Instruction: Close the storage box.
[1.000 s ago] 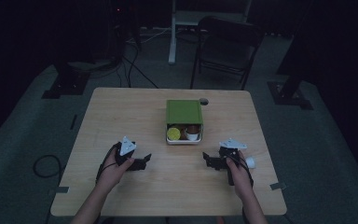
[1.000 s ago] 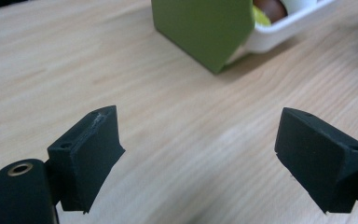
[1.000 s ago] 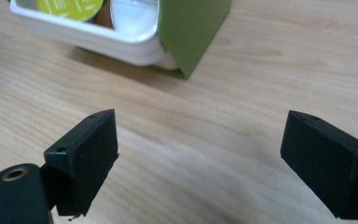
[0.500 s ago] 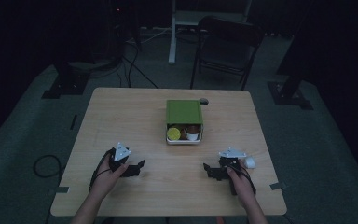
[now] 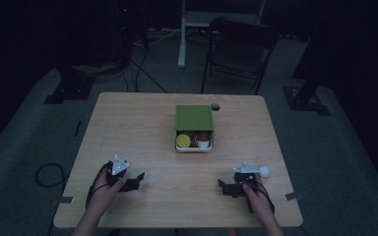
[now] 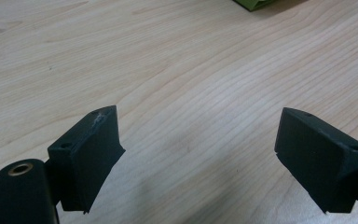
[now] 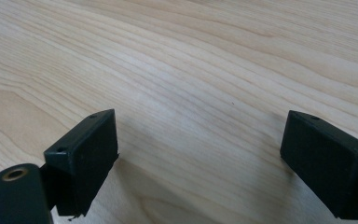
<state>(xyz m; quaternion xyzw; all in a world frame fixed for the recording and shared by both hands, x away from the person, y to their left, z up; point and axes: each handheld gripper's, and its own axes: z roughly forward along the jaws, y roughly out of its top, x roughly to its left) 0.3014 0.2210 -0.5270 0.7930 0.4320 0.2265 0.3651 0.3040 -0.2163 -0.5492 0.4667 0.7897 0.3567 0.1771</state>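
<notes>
A green-lidded box [image 5: 195, 127] sits at the middle of the wooden table [image 5: 142, 132]; its lid is slid back, and a yellow round thing [image 5: 183, 141] and a small white cup [image 5: 203, 142] show at its near end. My left gripper [image 5: 139, 179] rests low at the table's near left, pointing right, open with nothing between its jaws [image 6: 198, 154]. At the near right my right gripper [image 5: 221, 186] points left, also open and empty over bare wood [image 7: 200, 158]. A green corner of the box [image 6: 256, 3] shows at the top of the left gripper view.
A small dark round object [image 5: 215, 106] lies by the box's far right corner. A chair [image 5: 236, 49] and a white stand [image 5: 184, 29] are beyond the table's far edge. Cables [image 5: 44, 172] trail on the floor at the left.
Both hands have drawn back toward the table's near edge and sunk slightly. Both grippers stay open. The box has not moved.
</notes>
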